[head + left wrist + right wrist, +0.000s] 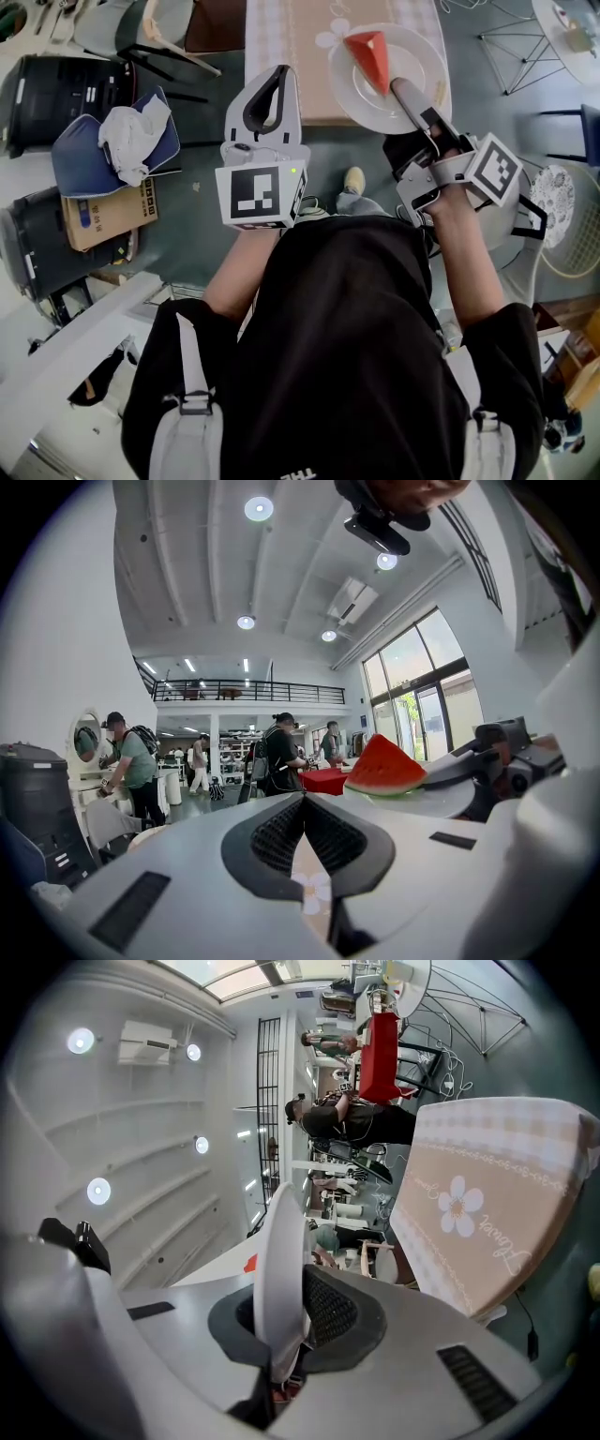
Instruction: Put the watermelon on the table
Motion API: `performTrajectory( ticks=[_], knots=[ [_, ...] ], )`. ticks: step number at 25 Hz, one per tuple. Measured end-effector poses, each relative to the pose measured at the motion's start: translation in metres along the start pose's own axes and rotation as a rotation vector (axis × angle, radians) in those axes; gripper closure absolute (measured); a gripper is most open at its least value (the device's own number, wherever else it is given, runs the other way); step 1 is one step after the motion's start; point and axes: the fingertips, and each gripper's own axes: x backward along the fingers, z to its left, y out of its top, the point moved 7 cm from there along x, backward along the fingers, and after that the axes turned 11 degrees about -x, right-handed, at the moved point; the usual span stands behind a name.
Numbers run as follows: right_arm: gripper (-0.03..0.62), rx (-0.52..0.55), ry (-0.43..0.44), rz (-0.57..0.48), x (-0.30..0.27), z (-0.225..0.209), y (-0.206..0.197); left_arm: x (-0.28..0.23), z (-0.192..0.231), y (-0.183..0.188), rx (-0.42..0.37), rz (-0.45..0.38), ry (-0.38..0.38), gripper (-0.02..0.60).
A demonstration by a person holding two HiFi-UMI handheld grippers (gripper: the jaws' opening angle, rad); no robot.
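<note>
While on 1 plate (409, 105), 1 watermelon pc (368, 58)

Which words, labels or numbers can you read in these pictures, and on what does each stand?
Nothing reads for certain.
Tablecloth: cursive word beside a flower, too blurred.
Cardboard box: printed label, too small.
Black shirt: white letters cut off at the picture's edge.

The table (291, 66) runs off the head view's top edge.

The watermelon (368, 58) lies on the plate (414, 96) above the table's (300, 56) near edge, left claw (279, 73) to its left.
</note>
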Motion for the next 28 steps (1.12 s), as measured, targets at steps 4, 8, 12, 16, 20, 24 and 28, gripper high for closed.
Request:
performTrajectory(
  ticks=[4, 8, 12, 16, 20, 24, 28],
  knots=[
    [0.568, -0.009, -0.001, 0.017, -0.007, 0.002, 0.031, -0.031, -0.01, 0.007, 0.004, 0.008, 0.003, 0.574],
    [0.568, -0.011, -0.012, 0.019, -0.007, 0.0, 0.045, -0.044, -0.015, 0.009, 0.009, 0.011, 0.003, 0.574],
    [0.568, -0.022, -0.014, 0.016, -0.011, 0.001, 0.06, -0.057, -0.016, 0.012, 0.003, 0.019, 0.002, 0.574],
    [0.568, -0.021, -0.014, 0.021, -0.011, -0.004, 0.066, -0.06, -0.019, 0.009, 0.005, 0.028, 0.003, 0.574],
    [0.568, -0.033, -0.009, 0.028, -0.011, -0.005, 0.074, -0.066, -0.025, 0.009, 0.004, 0.036, 0.002, 0.574],
    [0.568, -0.028, -0.003, 0.04, -0.013, -0.002, 0.076, -0.069, -0.027, 0.013, 0.001, 0.031, 0.002, 0.574],
    [0.568, -0.024, -0.004, 0.038, -0.013, -0.005, 0.079, -0.072, -0.028, 0.013, -0.001, 0.025, 0.0, 0.574]
  ],
)
